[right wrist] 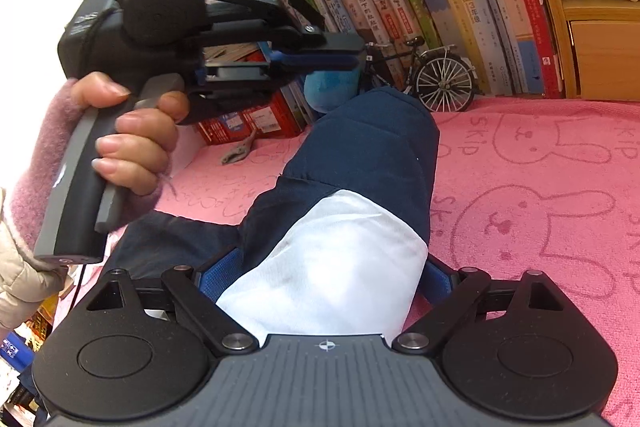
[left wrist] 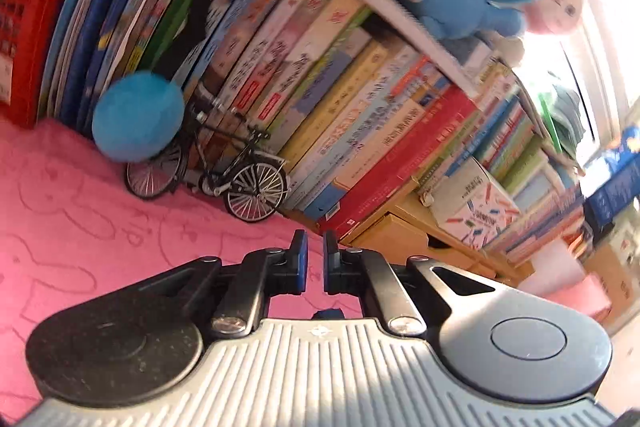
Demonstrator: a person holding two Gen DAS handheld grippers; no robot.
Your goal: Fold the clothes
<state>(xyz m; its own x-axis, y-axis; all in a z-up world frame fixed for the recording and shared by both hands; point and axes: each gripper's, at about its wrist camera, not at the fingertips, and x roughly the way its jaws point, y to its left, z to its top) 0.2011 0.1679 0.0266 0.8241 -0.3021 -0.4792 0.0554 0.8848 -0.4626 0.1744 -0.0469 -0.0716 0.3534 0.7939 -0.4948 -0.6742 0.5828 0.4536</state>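
The navy-and-white garment [right wrist: 344,211] lies between the wide-spread right gripper [right wrist: 320,279] fingers; the left gripper [left wrist: 314,259], nearly closed, holds nothing.

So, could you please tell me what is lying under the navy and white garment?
The navy and white garment lies on the pink rabbit-print towel. Anything beneath the garment's middle is covered and cannot be seen.
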